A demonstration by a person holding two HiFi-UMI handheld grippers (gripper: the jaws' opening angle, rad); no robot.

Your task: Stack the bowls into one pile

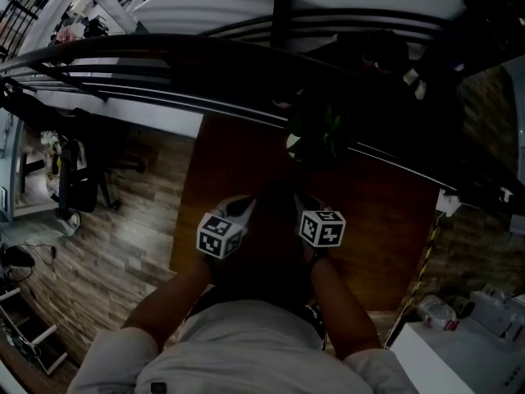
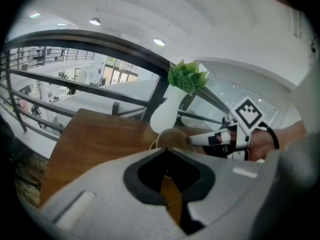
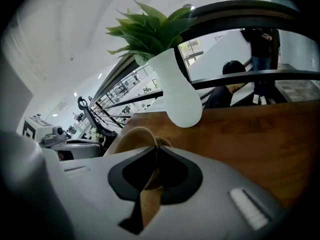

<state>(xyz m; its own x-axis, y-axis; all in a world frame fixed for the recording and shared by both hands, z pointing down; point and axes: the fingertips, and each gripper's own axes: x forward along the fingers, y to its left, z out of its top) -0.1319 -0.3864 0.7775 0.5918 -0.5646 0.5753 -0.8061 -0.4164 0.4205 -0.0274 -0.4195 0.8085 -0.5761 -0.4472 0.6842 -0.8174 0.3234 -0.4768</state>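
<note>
The room is a bright white hall, and a dark metal railing (image 1: 164, 64) runs past beyond both hand-held grippers, with two people (image 3: 231, 76) behind it ahead and to the right of the right one. Wood-plank floor (image 1: 123, 220) lies below and to the left of the left hand-held gripper. The brown wooden bench (image 3: 260, 134) stretches out ahead of both and fills the space to the right of the right one. A white vase (image 3: 181, 96) stands upright on the bench just beyond the right hand-held gripper, a little right of its jaws, and it holds a tuft of green leaves (image 3: 150, 31). A tan bowl (image 3: 131, 136) sits right at the tips of both hand-held grippers, between them and the vase; its inside cannot be made out. The right hand-held gripper (image 3: 152, 151) has its jaws pinched on the bowl's thin rim, which passes edge-on between them. The left hand-held gripper (image 2: 165, 151) has its jaws drawn together to a narrow slit with the bowl right at their tips; whether they pinch the rim cannot be told. From the left one's side, the right one's fingers (image 2: 210, 139) reach the bowl from the right.
</note>
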